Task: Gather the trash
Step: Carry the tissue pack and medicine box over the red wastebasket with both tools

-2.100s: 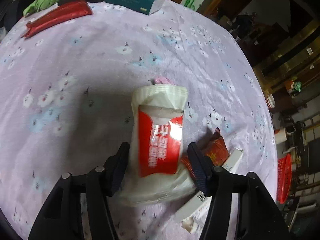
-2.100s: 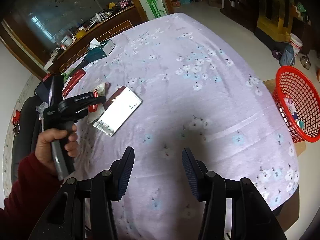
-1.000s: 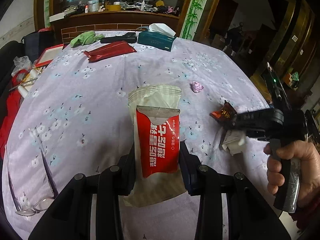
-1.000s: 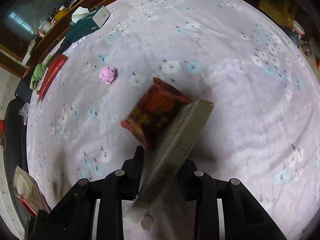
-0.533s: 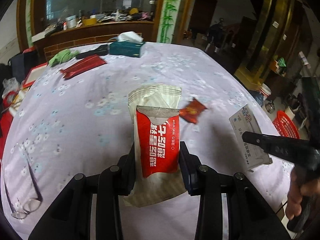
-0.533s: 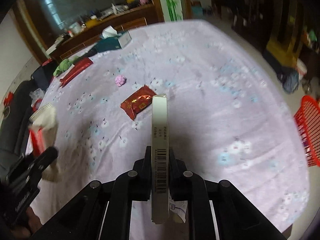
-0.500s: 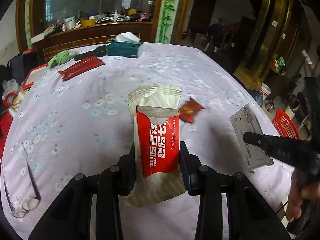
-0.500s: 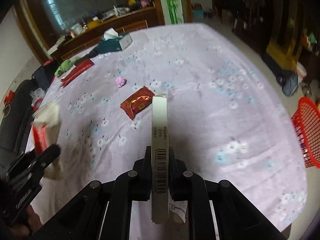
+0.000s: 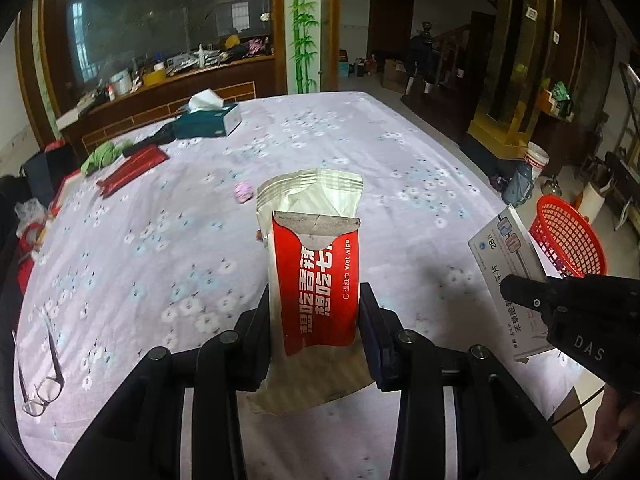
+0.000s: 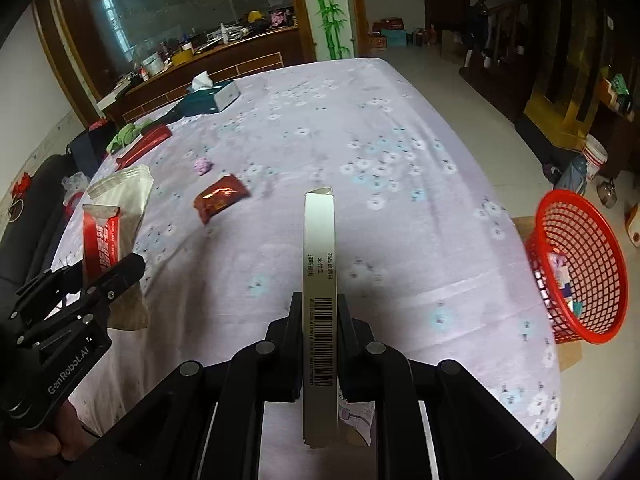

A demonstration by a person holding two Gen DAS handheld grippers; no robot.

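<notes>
My left gripper (image 9: 314, 320) has its fingers pinching a red-and-white crinkled wet-wipe packet (image 9: 316, 276), held upright above the lilac flower-print cloth covering the surface (image 9: 160, 240). My right gripper (image 10: 320, 320) has its fingers pressed on a slim white cardboard box with a barcode (image 10: 320, 280), edge-on to that camera and also lifted off the cloth.

A red plastic mesh basket (image 10: 576, 268) stands off the right edge of the surface, tilted, with a few scraps inside. On the cloth I see a shiny red snack wrapper (image 10: 219, 197) and, further off, a small pink crumpled wad (image 10: 202, 166). At the far end sit a teal tissue box (image 10: 210, 98), a long red pouch (image 10: 146, 142) and a green cloth (image 10: 126, 134). Black-framed spectacles (image 9: 42, 364) rest near the left edge.
</notes>
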